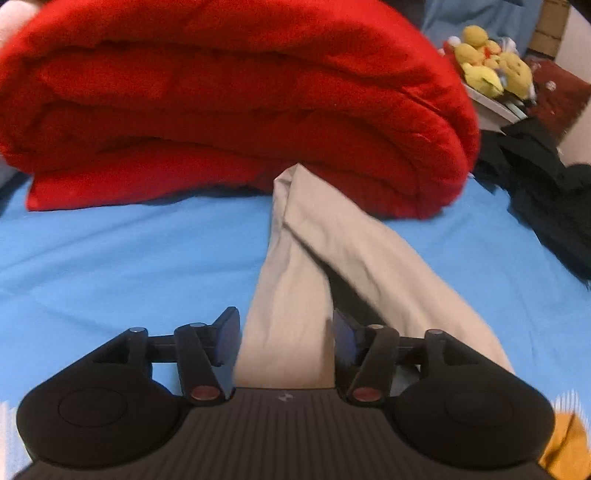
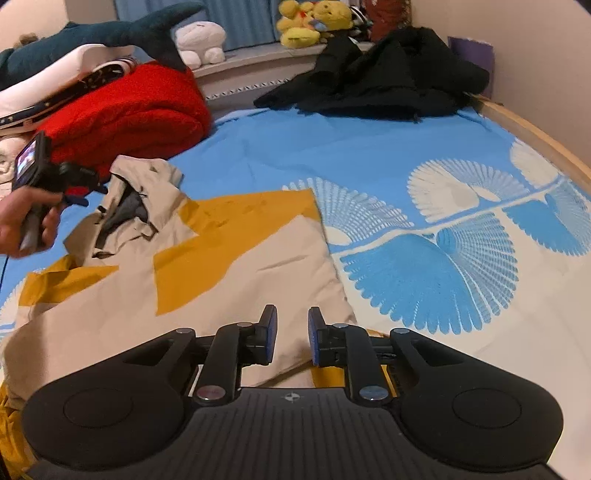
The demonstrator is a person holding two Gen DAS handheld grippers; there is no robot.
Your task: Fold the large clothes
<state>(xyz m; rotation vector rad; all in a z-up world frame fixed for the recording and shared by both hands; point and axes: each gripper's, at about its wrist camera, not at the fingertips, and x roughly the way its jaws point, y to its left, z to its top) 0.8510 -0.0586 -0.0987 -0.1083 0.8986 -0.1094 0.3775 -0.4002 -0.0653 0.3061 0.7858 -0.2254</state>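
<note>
A beige and mustard-yellow jacket (image 2: 207, 266) lies spread on the blue bed sheet (image 2: 369, 155). Its beige sleeve (image 1: 295, 280) runs forward between the jaws of my left gripper (image 1: 284, 336), which is open and hovers over it. The sleeve's tip rests against the folded red blanket (image 1: 229, 96). My right gripper (image 2: 291, 336) is open over the jacket's near right corner, holding nothing. The left gripper (image 2: 79, 184) also shows in the right wrist view, held by a hand near the jacket's collar.
The red blanket (image 2: 125, 114) sits at the back left with a shark plush (image 2: 110, 33) and pillows behind it. A pile of black clothes (image 2: 380, 81) lies at the back right. Yellow plush toys (image 2: 314, 20) sit on the headboard shelf. The bed's wooden edge (image 2: 535, 136) runs along the right.
</note>
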